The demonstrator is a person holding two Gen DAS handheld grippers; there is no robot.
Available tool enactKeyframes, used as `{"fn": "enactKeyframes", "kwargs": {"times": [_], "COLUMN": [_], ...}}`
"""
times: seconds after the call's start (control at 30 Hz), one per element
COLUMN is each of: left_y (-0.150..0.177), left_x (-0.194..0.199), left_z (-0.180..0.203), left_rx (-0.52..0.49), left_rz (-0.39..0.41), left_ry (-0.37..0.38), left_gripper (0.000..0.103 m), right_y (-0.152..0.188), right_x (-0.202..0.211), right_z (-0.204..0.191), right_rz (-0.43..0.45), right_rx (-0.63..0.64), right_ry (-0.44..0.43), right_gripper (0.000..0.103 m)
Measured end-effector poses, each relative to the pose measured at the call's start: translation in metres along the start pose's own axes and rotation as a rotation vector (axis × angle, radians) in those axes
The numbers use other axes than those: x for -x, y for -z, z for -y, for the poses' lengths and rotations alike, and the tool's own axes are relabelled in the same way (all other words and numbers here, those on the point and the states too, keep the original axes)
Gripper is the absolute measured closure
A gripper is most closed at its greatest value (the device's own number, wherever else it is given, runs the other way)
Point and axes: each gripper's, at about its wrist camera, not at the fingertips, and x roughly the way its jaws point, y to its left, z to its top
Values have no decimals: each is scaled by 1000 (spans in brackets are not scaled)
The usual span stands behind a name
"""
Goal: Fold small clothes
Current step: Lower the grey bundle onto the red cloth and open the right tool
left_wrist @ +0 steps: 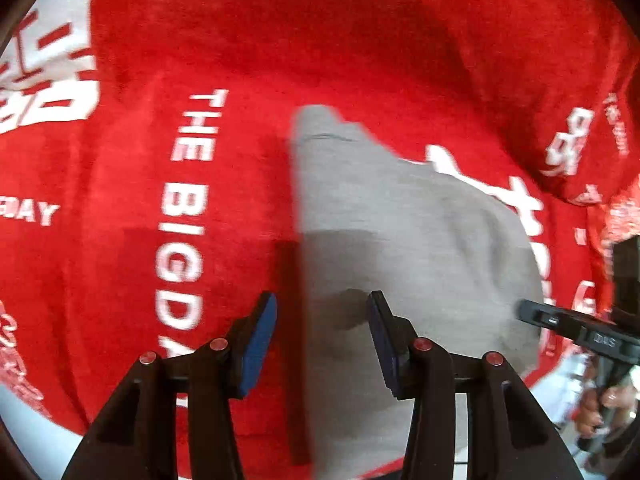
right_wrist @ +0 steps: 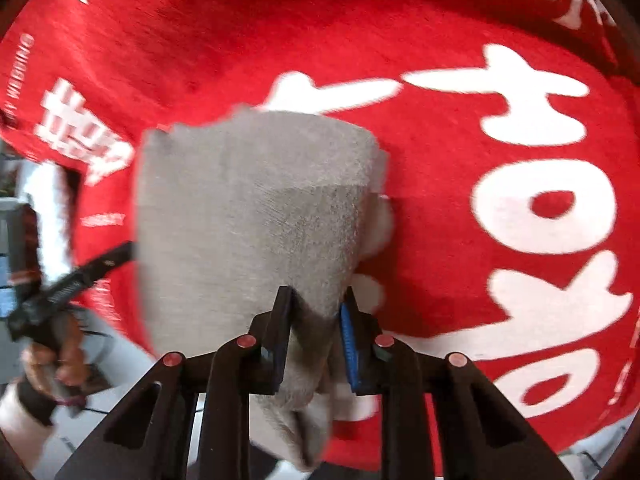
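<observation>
a red cloth (left_wrist: 360,40) with white lettering covers the surface in both views, and the words "the big day" (left_wrist: 186,216) run down its left part in the left wrist view. just right of that lettering the left gripper (left_wrist: 322,320) points steeply down with its jaws parted and nothing pressed between the blue pads (left_wrist: 260,344); its left finger hangs over bare red cloth, its right finger over the left edge of a grey garment (left_wrist: 400,220). the garment lies on the red cloth toward its near edge, blurred, with a straight left edge and a narrower far end. at the right edge of that view the right gripper shows from the side as a black bar at the garment's near right part, with a hand (left_wrist: 600,412) below it.

in the right wrist view the person's other hand (right_wrist: 52,364) holds the left gripper's handle at the left edge. the right gripper (right_wrist: 316,308) is clenched on a bunched near corner of the grey garment (right_wrist: 248,208), fabric squeezed between its pads and hanging below them. large white characters (right_wrist: 540,216) fill the cloth's right side.
</observation>
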Motion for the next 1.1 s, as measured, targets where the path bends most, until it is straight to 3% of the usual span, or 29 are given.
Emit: {"fn": "enactKeyframes", "kwargs": {"times": [0.23,0.37,0.53,0.6,0.8,1.1], "left_y": [14,25,40,42,49,58], "left_x": [-33,-27,-7,-5,3,11], "left_z": [-3,-4,6,14,28,26], "left_rx": [-38,-34,-61,-74,-107,-90], "left_rz": [-57,-63,-27,-24,-29,-73], "left_ry": [-207,-217,-231,-237,-251,-275], "left_gripper": [55,55,52,44,44,44], "right_y": [13,27,56,64,80,91], "right_x": [4,25,40,31,-3,8], "right_z": [-6,-6,-32,-45,-37,-23], "right_rz": [58,78,83,52,-36,-51], "right_rx": [-12,-98,-42,-7,-42,-107], "right_ry": [140,90,37,56,153,145], "right_gripper": [74,74,74,74,74,74]}}
